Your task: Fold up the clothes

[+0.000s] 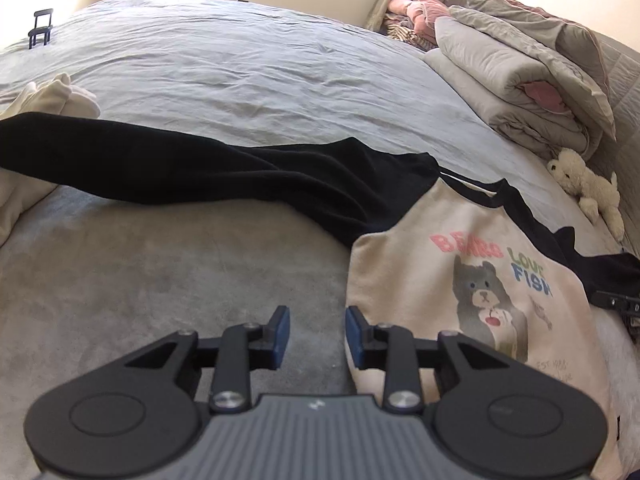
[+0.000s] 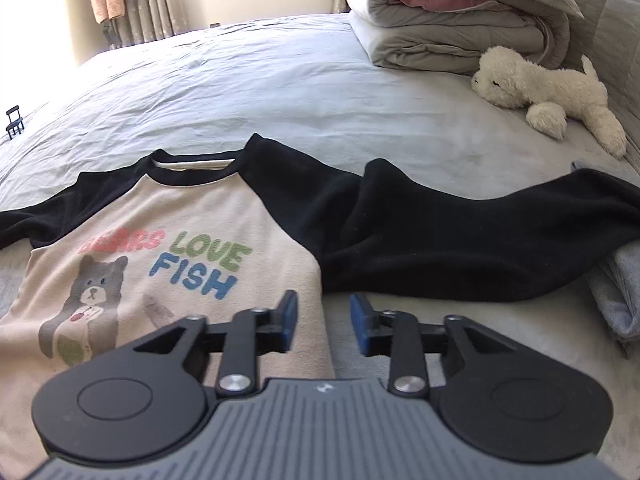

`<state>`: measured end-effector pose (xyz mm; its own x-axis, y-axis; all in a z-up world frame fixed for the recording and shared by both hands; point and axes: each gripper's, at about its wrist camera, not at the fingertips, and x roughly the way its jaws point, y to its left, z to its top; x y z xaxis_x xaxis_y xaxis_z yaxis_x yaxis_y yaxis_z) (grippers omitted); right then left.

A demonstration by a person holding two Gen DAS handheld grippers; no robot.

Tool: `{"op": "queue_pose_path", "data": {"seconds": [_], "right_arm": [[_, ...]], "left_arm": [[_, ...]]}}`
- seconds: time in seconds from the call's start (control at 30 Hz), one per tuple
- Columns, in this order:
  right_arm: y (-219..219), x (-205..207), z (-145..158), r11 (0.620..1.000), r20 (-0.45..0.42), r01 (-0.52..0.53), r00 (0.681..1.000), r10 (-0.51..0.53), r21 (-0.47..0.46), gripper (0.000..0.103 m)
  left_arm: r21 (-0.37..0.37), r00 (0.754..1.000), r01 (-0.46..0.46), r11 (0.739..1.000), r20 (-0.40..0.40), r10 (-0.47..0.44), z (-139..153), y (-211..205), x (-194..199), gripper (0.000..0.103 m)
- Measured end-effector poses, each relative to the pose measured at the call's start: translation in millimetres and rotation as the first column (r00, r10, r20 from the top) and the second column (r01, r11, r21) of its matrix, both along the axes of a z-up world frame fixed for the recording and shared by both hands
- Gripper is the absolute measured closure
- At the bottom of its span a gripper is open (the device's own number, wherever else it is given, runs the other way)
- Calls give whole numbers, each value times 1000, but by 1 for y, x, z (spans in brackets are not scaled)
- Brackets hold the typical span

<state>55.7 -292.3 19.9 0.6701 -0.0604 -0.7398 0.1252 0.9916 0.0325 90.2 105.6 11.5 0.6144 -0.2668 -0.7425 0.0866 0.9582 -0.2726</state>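
Note:
A cream raglan shirt (image 1: 460, 280) with black sleeves and a bear print reading "LOVE FISH" lies flat, front up, on the grey bed; it also shows in the right wrist view (image 2: 192, 248). Its one black sleeve (image 1: 200, 168) stretches out to the left, the other sleeve (image 2: 460, 236) to the right. My left gripper (image 1: 317, 334) is open and empty, just above the shirt's left side edge. My right gripper (image 2: 323, 322) is open and empty over the shirt's right side edge, below the armpit. Part of the right gripper (image 1: 618, 302) shows at the left wrist view's right edge.
Folded grey duvets (image 2: 460, 20) and a cream plush dog (image 2: 548, 92) lie at the bed's head. Cream clothes (image 1: 52, 98) lie far left, a folded grey-blue cloth (image 2: 620, 300) far right. A small black stand (image 1: 40, 28) sits at the far edge.

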Motion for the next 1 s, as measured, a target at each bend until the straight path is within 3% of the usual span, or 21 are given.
{"op": "queue_pose_path", "data": {"seconds": [0.2,0.3,0.43,0.53,0.73,0.8,0.93,1.0], "right_arm": [[11,5,-7,999,-13,-24,1000,24,-39,55],[24,4,-7,994,4,-60,998,60,-90,55],[47,2,-8,985,39,-129,990,134,-113,55],[70,6,-9,980,66,-161,983,169,-120,55],[144,47,-12,963,84,-254,961,262,-93,55],[178,69,-7,943,105,-317,939,328,-103,55],[242,125,7,904,114,-414,898,425,-109,55],[274,150,9,871,107,-471,867,486,-138,55]], "left_arm": [[29,979,-204,978,24,204,11,45,26,64],[37,939,-342,939,39,341,20,86,35,63],[-15,876,-481,876,37,481,29,135,37,63],[-10,857,-513,858,52,513,33,153,38,63],[-109,823,-564,819,2,567,32,182,36,60],[-126,809,-584,802,-7,588,31,190,36,60],[-211,808,-582,785,-50,586,30,203,35,54],[-220,808,-582,783,-44,588,31,206,36,54]]}}
